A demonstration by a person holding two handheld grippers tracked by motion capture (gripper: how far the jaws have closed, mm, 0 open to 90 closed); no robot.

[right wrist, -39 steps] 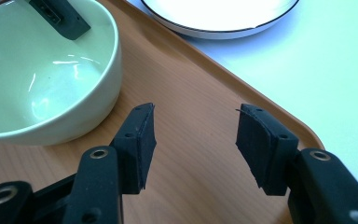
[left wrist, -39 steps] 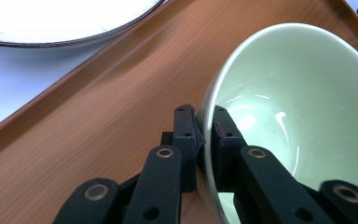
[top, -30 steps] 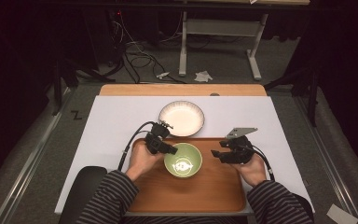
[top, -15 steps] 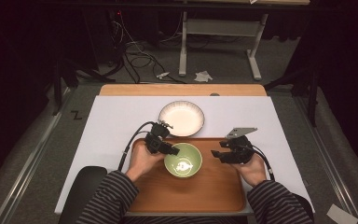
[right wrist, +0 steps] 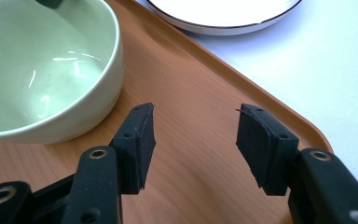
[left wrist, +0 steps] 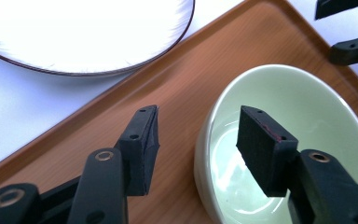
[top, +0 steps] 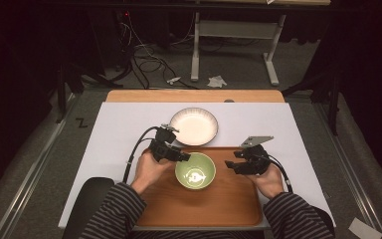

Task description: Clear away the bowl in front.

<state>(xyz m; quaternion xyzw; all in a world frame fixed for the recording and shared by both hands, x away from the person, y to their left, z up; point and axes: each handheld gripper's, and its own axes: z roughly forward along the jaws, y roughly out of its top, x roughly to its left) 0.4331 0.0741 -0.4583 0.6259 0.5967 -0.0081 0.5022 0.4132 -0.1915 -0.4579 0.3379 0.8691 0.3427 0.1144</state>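
Note:
A pale green bowl (top: pixel 195 172) stands empty on a brown wooden tray (top: pixel 229 201) at the table's near edge. My left gripper (top: pixel 181 157) is open at the bowl's left rim (left wrist: pixel 204 135): one jaw hangs over the bowl's inside, the other outside over the tray (left wrist: pixel 177 84). My right gripper (top: pixel 232 162) is open just right of the bowl (right wrist: pixel 51 70), above bare tray (right wrist: pixel 191 154), with nothing between its jaws. A white plate (top: pixel 194 125) with a dark rim lies behind the tray.
A white sheet (top: pixel 119 129) covers the table around the tray. The white plate (left wrist: pixel 74 32) is close beyond the tray's far edge. The other gripper's jaw tips (left wrist: pixel 349 46) show past the bowl. Cables and desk legs (top: pixel 194 50) lie on the floor behind the table.

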